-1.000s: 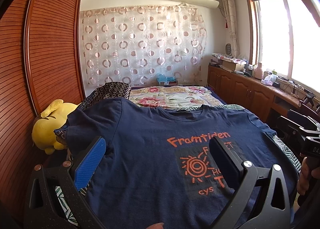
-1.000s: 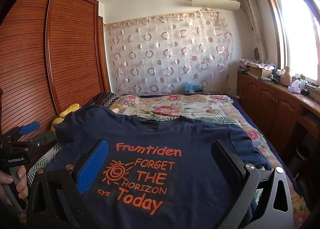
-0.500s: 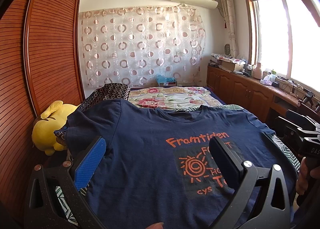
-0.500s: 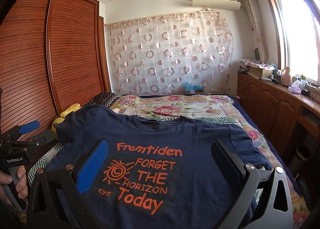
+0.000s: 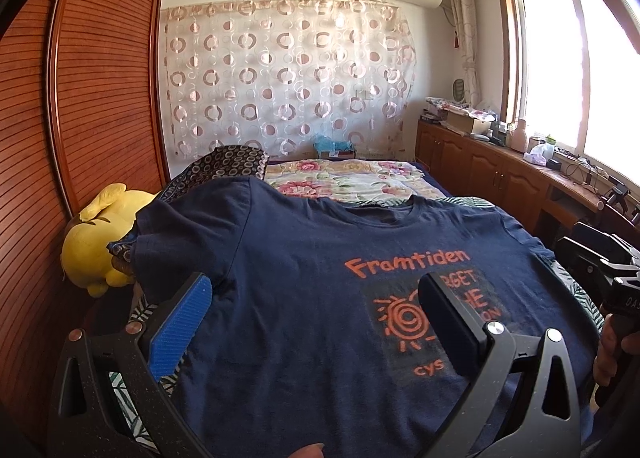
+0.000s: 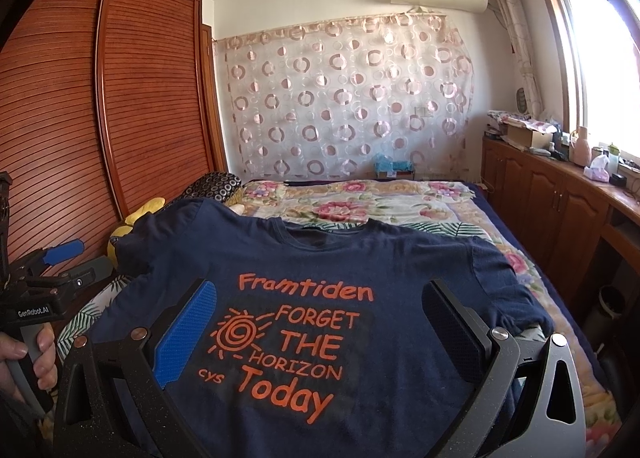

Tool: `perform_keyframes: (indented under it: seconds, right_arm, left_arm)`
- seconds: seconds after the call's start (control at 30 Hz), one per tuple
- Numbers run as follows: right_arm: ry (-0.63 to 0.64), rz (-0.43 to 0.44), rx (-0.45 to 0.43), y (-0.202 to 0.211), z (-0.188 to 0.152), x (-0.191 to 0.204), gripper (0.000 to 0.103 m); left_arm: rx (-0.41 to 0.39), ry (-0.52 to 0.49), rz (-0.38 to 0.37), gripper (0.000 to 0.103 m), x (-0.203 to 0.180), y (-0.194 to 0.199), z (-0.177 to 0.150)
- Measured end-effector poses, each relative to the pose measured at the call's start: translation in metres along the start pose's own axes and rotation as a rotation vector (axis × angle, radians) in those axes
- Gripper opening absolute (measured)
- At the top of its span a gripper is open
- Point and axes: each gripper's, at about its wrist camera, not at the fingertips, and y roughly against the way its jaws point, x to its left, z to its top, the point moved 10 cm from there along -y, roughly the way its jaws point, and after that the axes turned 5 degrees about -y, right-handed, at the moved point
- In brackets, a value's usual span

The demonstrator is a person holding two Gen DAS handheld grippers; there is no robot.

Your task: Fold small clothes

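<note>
The T-shirt (image 6: 320,270) lies flat, print up, on the bed (image 6: 400,210), ready for folding; left gripper (image 5: 316,310) and right gripper (image 6: 320,318) hover near, both wide and empty.

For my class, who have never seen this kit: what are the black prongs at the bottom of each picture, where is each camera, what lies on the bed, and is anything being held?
No robot here: a person carries a hand-held gripper in each hand, each with a wide-angle camera looking out along its two fingers. One picture comes from the left gripper, the other from the right gripper; the prongs are their fingers. Each view also catches the other tool at its edge. A navy T-shirt with orange lettering lies spread flat, print up, on the bed. A yellow plush toy sits beside it. Both grippers are open, above the shirt, holding nothing.
</note>
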Motion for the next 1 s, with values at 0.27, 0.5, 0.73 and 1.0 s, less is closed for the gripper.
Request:
perform_keyframes:
  seconds: [0.27,0.5,0.73,1.0]
  right_arm:
    - [0.03,0.019,0.094,-0.031,-0.016,0.009,0.103]
    - [0.051,0.064,0.14,-0.042,-0.016,0.021,0.103]
    - [0.066,0.116,0.183,-0.056,-0.015,0.027,0.103]
    - [0.099,0.159,0.203,-0.071,-0.014,0.032,0.103]
  left_arm:
    - [0.056,0.049,0.073,0.103,0.065,-0.013,-0.015]
    - [0.089,0.066,0.103,0.103,0.108,-0.025,-0.02]
    - [0.136,0.097,0.082,0.094,0.14,-0.046,-0.023]
    - [0.212,0.182,0.037,0.068,0.171,-0.079,-0.033]
